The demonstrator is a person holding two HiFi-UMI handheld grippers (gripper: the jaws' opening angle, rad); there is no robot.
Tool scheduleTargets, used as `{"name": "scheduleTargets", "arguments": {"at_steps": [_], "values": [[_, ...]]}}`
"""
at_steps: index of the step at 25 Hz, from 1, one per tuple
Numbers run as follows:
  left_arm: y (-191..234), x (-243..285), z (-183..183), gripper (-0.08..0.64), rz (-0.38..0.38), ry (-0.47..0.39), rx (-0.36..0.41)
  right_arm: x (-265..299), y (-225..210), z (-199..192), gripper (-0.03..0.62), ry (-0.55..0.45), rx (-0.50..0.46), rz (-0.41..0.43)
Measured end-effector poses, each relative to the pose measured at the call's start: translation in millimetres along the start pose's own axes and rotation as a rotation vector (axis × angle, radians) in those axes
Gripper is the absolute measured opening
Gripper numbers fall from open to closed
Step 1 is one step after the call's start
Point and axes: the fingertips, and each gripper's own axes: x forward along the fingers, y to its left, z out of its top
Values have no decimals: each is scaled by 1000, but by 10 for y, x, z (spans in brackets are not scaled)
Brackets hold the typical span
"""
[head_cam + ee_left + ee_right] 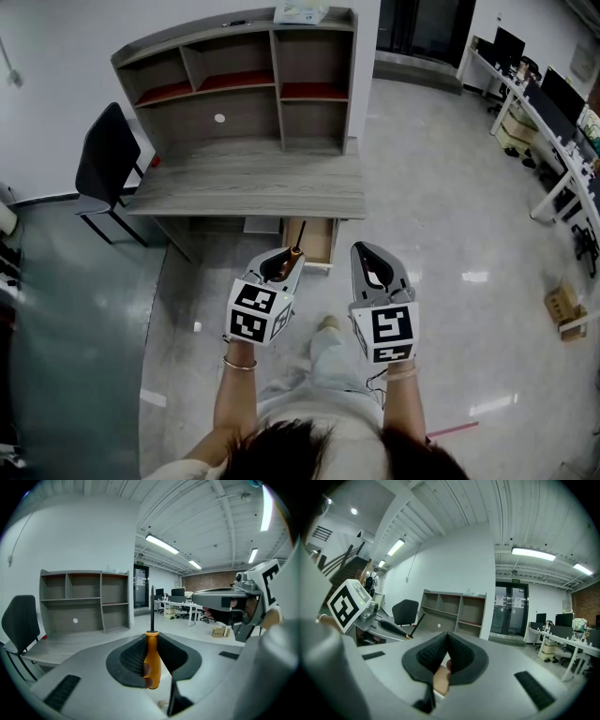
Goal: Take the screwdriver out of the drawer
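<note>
Between the ribbed pads of the left gripper point(151, 638) sits the screwdriver point(151, 663), clamped by its orange handle with the thin dark shaft point(152, 606) pointing up and away from the person. From the head view, the tool hangs in the air in front of the desk point(253, 187), clear of the open drawer point(317, 242) under the desktop, so the taking-out looks done. The right gripper point(447, 635) hovers just beside it, its jaws pressed together at the tips with nothing between them.

The screwdriver is probably light and quite rigid, and unlikely to be damaged by a firm squeeze. Its smooth plastic handle may be a little slippery, though the textured pads should help. The handle is the thickest part and likely carries most of the weight, so it is the sensible place to hold. The narrow shaft would tend to pivot or slide between flat pads.
</note>
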Motion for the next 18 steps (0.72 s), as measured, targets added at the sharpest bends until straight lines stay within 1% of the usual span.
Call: {"name": "scheduleTargets", "arguments": {"at_steps": [10,18], "values": [[-222,-381,91,80,-9,-51,0,-261,190,-28,26,3,-13,17],[-240,-582,185,80,-11,-87,-10,-343,321,55,26,-6,-36,30]]}}
